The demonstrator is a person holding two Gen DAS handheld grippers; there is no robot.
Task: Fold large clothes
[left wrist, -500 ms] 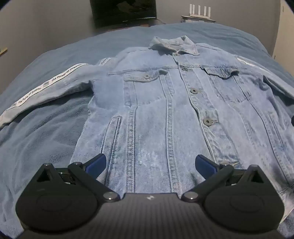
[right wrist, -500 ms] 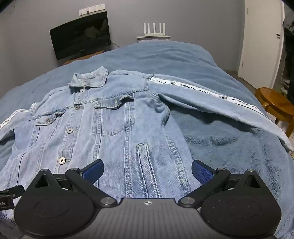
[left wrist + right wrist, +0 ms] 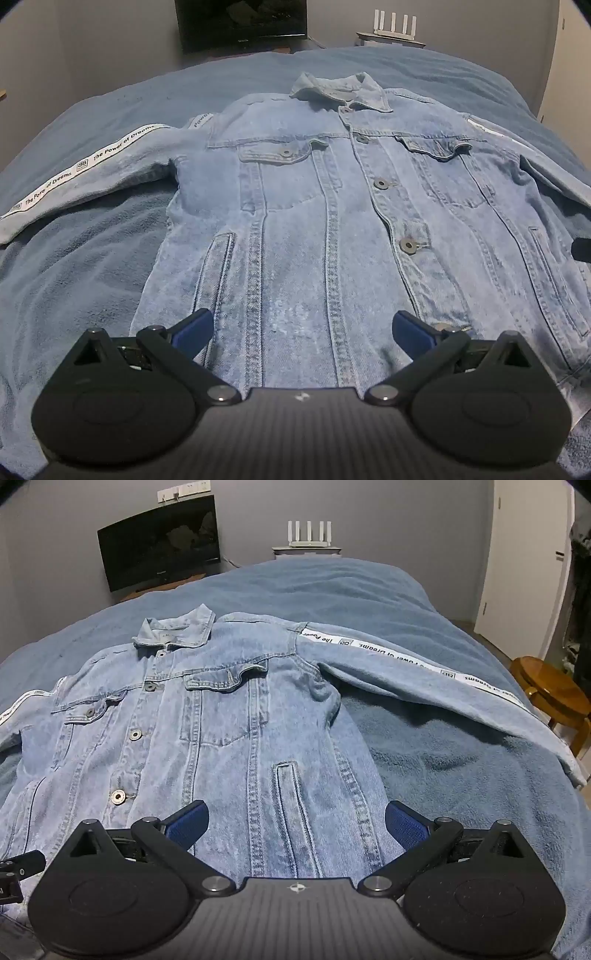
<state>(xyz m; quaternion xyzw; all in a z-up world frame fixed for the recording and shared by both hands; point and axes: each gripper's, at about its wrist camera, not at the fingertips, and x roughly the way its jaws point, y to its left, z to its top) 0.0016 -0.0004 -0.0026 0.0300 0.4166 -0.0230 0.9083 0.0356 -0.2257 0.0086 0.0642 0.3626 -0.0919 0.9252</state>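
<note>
From my left wrist view, I see the left gripper with its blue pads spread wide above the hem of a denim jacket. The jacket lies buttoned, front up, on a blue blanket, its white-striped sleeve stretched out leftward.

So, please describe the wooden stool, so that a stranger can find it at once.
Start at the big bed with the blue blanket and the denim jacket spread on it. Follow the jacket's outstretched sleeve past the bed's edge. The stool stands there before the white door, the only round brown wooden thing.
</note>
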